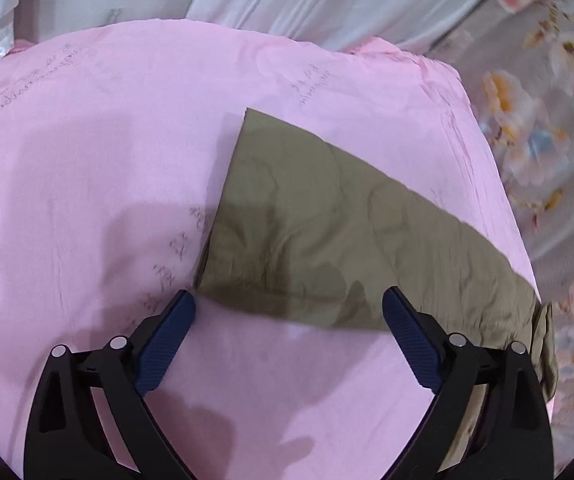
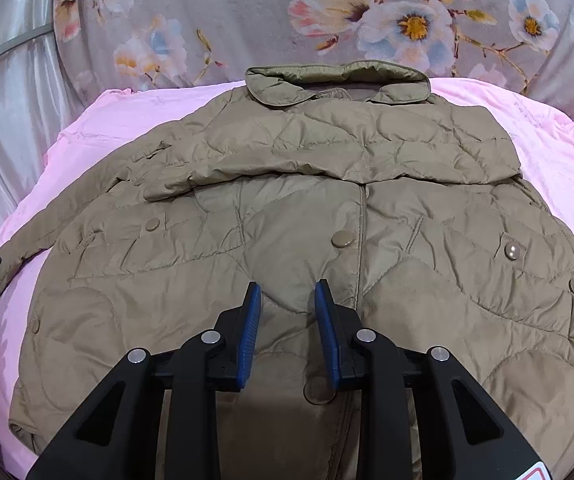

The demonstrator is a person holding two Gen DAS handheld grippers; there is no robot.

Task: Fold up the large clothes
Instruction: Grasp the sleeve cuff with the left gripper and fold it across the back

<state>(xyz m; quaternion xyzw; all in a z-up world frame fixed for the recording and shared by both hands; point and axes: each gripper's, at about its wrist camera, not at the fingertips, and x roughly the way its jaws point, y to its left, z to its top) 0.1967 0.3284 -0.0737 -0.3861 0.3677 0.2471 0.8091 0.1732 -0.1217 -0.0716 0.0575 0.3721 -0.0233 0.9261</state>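
Khaki quilted jacket (image 2: 327, 216) is spread flat on the pink sheet (image 2: 559, 144), one sleeve (image 1: 327, 216) laid out toward the sheet's edge. Left tool (image 1: 289, 308) is held wide apart over the cuff, gripping nothing. Right tool (image 2: 288, 300) is parted narrowly above the hem, which is cut off below.

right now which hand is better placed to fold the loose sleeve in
Left. The left gripper hovers with jaws wide open right at the sleeve cuff; the right gripper sits over the jacket front.

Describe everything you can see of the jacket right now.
The jacket is olive-tan, quilted and puffy, lying front-up, buttoned, on the pink sheet. Its collar is at the far edge, one sleeve is folded across the chest, the other sleeve lies outstretched. Neither hand-held gripper grips it.
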